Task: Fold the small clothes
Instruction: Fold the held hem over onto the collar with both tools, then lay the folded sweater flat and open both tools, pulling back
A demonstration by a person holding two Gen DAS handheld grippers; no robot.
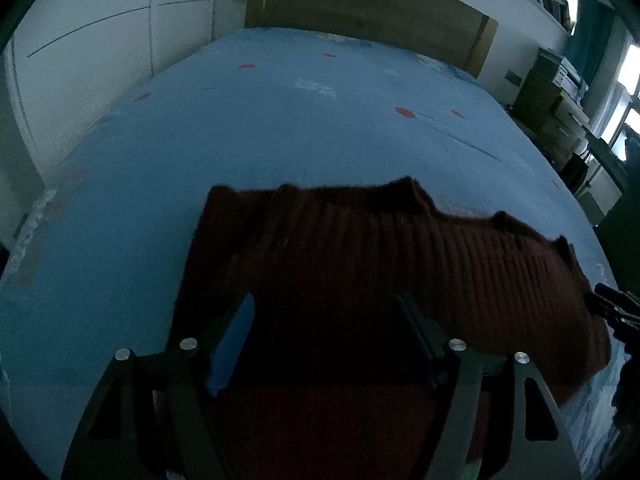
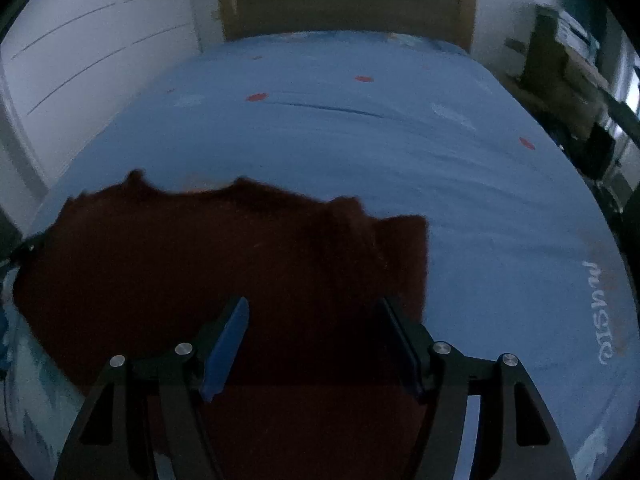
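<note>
Both grippers poised over the sweater (image 1: 360, 272), jaws apart.
Left gripper (image 1: 326, 312) and right gripper (image 2: 314, 316) hover (dim light); uneven grabs could skew the fold on the bed (image 1: 280, 128).

blue bedsheet (image 1: 280, 128), wooden headboard (image 1: 368, 12), white wall (image 1: 92, 52)
</note>
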